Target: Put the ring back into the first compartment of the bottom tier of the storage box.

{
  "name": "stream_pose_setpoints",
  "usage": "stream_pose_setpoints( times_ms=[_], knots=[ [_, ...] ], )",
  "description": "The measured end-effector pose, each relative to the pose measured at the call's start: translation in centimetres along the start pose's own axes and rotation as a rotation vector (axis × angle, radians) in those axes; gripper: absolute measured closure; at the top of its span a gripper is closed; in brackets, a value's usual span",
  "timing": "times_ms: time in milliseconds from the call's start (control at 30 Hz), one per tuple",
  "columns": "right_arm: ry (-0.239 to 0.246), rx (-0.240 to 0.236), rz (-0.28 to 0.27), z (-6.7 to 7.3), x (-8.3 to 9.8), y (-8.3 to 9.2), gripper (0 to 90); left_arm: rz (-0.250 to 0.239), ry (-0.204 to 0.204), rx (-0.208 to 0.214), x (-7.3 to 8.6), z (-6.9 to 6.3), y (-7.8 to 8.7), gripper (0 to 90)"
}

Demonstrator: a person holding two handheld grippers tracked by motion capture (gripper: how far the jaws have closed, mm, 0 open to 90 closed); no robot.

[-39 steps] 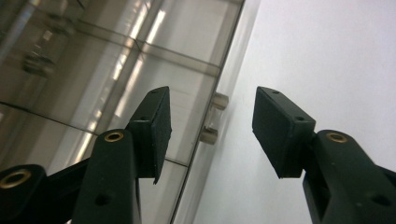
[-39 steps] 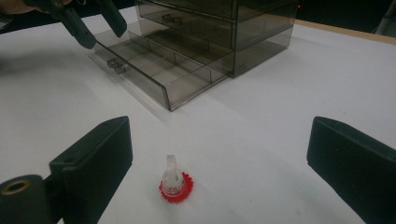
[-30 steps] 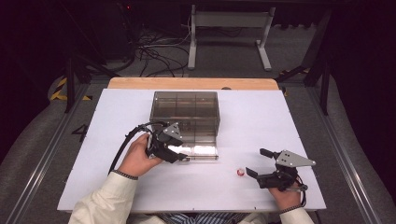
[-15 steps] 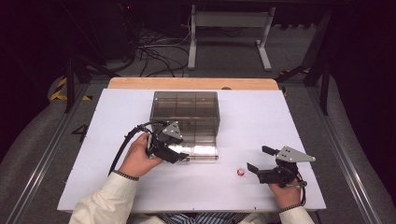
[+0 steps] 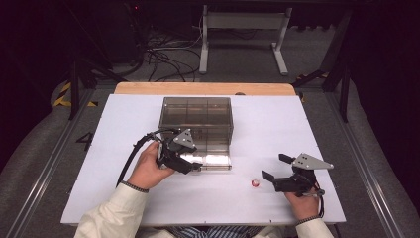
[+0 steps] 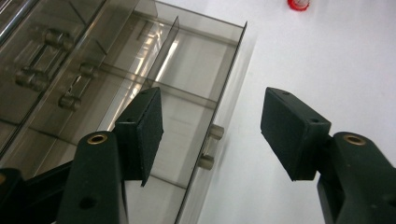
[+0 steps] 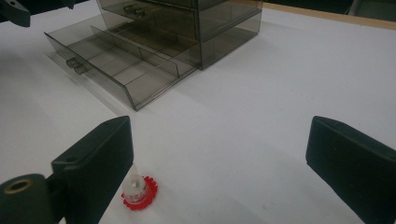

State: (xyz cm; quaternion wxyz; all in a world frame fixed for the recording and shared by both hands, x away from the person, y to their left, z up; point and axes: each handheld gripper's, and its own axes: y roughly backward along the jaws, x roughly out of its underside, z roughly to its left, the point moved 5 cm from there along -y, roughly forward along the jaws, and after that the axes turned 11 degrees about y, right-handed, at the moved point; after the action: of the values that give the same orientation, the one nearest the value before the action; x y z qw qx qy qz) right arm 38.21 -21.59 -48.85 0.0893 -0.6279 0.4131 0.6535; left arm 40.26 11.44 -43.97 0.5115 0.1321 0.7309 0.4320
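Sitting out on the white bench is the thing this all seems to be about: a little red-rimmed part with a clear top, lying just off the front-right corner of the smoky plastic drawer cabinet. The cabinet's bottom drawer is pulled forward, dividers showing and nothing in it that I can see, so my guess is it's been opened to take that part. At the drawer front, the left claw has its jaws around the small knob handle with the pads clear of it; they've just been opening and sit about half spread with nothing gripped, which looks to me like letting go after the pull. Over to the right of the cabinet, the right claw is spread wide and holding nothing, low over the bench with the red part just beside its left pad, probably lined up for the pickup.
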Motion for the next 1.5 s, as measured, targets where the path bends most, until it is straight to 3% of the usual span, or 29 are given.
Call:
stream_pose_setpoints(
  times_ms=[467, 700, 1067, 1500],
  knots=[
    [-0.033, 0.036, 0.026, -0.6, 0.3, -0.2, 8.5, -0.087, -0.007, 0.024, -1.7, -1.7, -0.3, 40.0],
    [-0.040, 0.042, 0.030, -0.6, 0.5, -0.1, 8.5, -0.096, -0.012, 0.032, -2.4, -2.5, -1.0, 40.0],
    [-0.048, 0.052, 0.034, -0.8, 0.5, -0.2, 8.6, -0.100, -0.051, 0.085, -3.9, -4.9, -3.1, 39.3],
    [-0.048, 0.050, 0.036, -0.8, 0.5, -0.2, 8.5, -0.118, -0.061, 0.130, -5.1, -6.6, -5.1, 39.7]
  ],
)
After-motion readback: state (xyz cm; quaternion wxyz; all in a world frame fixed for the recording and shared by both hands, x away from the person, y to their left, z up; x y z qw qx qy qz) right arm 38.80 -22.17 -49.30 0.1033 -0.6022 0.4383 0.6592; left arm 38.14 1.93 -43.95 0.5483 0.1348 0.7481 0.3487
